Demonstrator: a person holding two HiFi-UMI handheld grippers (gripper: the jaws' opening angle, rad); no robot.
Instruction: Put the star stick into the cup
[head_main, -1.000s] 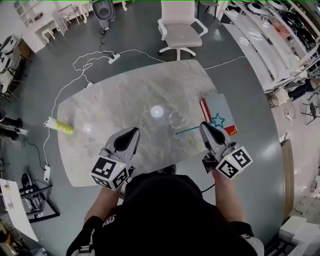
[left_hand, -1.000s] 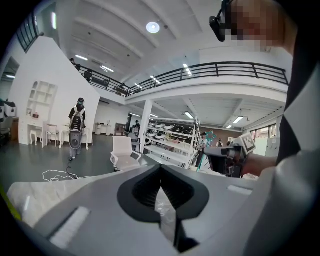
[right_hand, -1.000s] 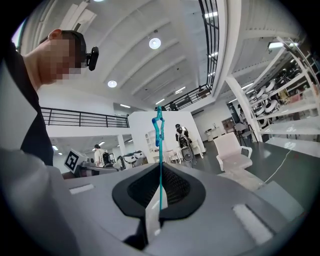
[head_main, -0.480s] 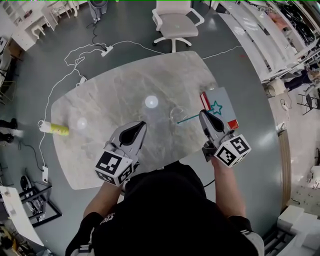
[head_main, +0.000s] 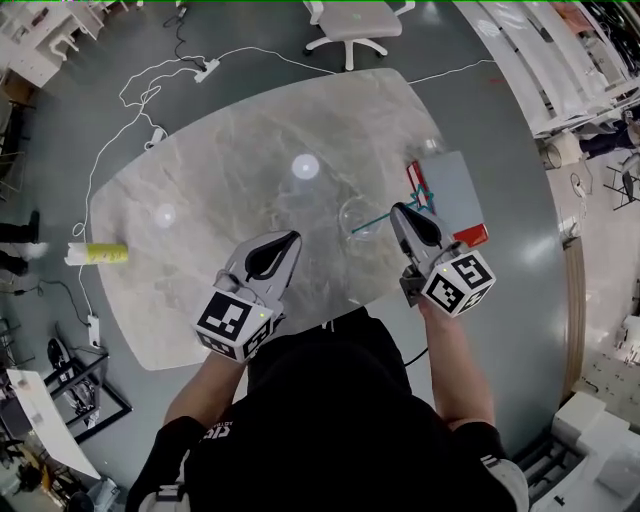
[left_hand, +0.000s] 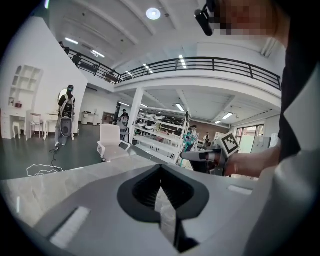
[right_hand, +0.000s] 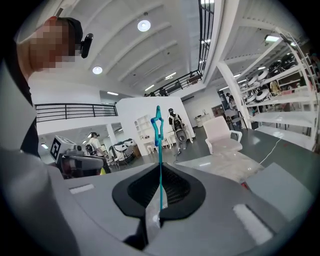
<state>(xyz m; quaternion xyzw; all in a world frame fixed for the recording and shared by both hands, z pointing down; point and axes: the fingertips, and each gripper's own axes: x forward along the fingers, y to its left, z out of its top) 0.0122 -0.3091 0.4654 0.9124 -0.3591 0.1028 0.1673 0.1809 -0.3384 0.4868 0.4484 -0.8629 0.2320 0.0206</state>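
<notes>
Right gripper view shows right gripper (right_hand: 160, 174) pinching the star stick (right_hand: 159, 145); left gripper (left_hand: 161, 172) has jaws together, empty.

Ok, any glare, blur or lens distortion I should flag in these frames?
Head view: two lamp reflections glare on the table; the clear cup reads faintly; fisheye bends the room's edges. Right gripper view: star stick sharp, corners black. Left gripper view: same dark corners, background sharp.

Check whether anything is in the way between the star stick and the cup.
Nothing visible does. The right tongs grip the star stick, and its plain end points at the clear cup over bare table. The red-edged box lies on the opposite side.
</notes>
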